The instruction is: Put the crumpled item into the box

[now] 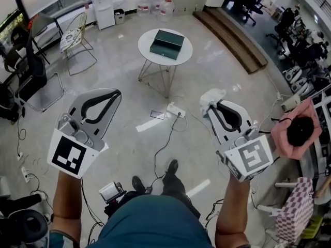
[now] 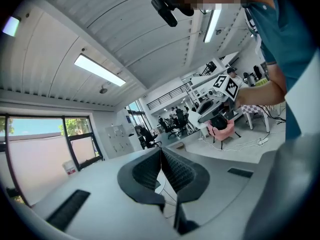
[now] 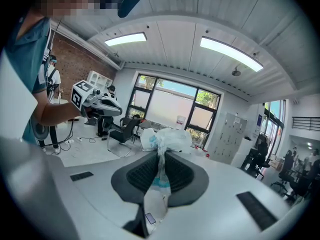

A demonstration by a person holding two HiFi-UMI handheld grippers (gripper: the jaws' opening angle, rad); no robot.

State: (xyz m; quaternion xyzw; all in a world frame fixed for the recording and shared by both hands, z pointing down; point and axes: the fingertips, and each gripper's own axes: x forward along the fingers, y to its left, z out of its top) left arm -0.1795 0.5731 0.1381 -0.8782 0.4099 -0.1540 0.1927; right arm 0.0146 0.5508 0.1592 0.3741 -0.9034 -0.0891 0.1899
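The right hand-held gripper (image 1: 213, 107) is pinching the white crumpled item (image 1: 212, 97) (thin, crinkly film) between ribbed pads (image 3: 142, 171), well apart from the dark rectangular box (image 1: 167, 43) on the round bench (image 1: 147, 55). The left hand-held gripper (image 1: 115, 93) is hanging clenched, empty.

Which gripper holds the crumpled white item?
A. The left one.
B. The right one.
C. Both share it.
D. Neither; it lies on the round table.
B: the right gripper pinches the crumpled white item between its jaws, while the left gripper is shut with nothing between its jaws.
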